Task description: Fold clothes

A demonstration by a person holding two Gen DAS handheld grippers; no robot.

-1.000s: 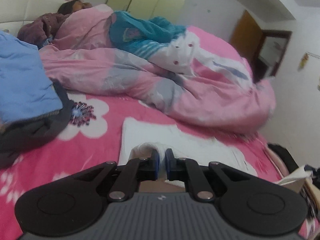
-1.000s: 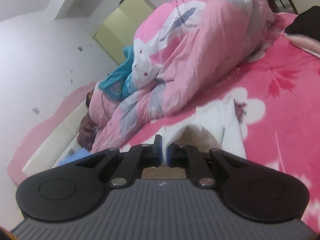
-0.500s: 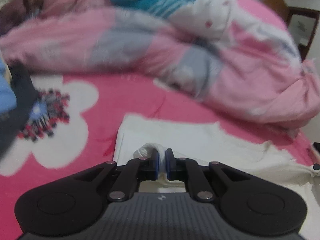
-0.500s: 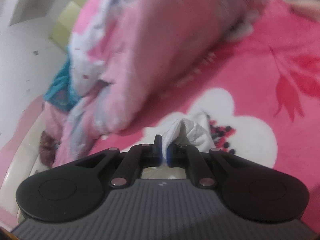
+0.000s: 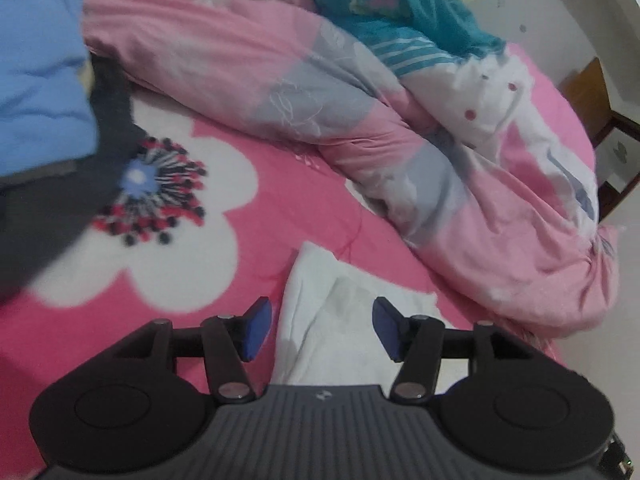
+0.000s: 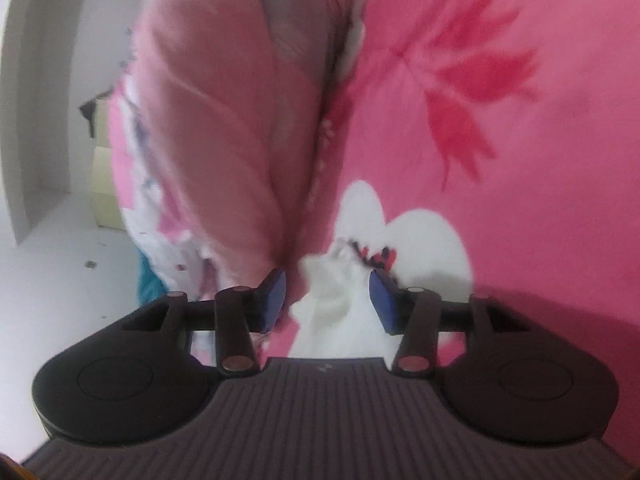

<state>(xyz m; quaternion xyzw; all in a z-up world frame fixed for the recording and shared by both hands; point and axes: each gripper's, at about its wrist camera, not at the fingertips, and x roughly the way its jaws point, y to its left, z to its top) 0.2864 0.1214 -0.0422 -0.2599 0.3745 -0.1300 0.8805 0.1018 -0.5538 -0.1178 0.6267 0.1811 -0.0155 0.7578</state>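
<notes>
Lying flat on the pink flowered bedsheet (image 5: pixel 304 208), the white garment (image 5: pixel 340 320) sits at the near edge of the left wrist view, directly ahead of the left gripper (image 5: pixel 322 330) and partly hidden under its body. That gripper's jaws stand wide apart with blue pads (image 5: pixel 256 330) to either side of the cloth; nothing is clamped, and the garment's left fold edge falls just inside the left-hand pad. In the right wrist view the right gripper (image 6: pixel 328 302) is likewise spread, its blue pads (image 6: pixel 380 300) clear of the fabric, and a bunched end of the same white garment (image 6: pixel 336 304) rises between the fingers without being pinched. This view is blurred and strongly tilted, so contact between cloth and pads cannot be confirmed. A rumpled pink quilt (image 5: pixel 400 140) with grey and white patches runs across the far side of the bed, just beyond the garment's far right corner; it also fills the upper left of the right wrist view (image 6: pixel 224 120). A teal item with white stripes (image 5: pixel 400 12) lies on the quilt at the far end. A blue folded piece (image 5: pixel 40 60) rests on a dark grey one (image 5: pixel 44 216) at the far left, well apart from the garment. A large white flower print (image 5: pixel 168 216) with a blue centre lies between that stack and the garment.
</notes>
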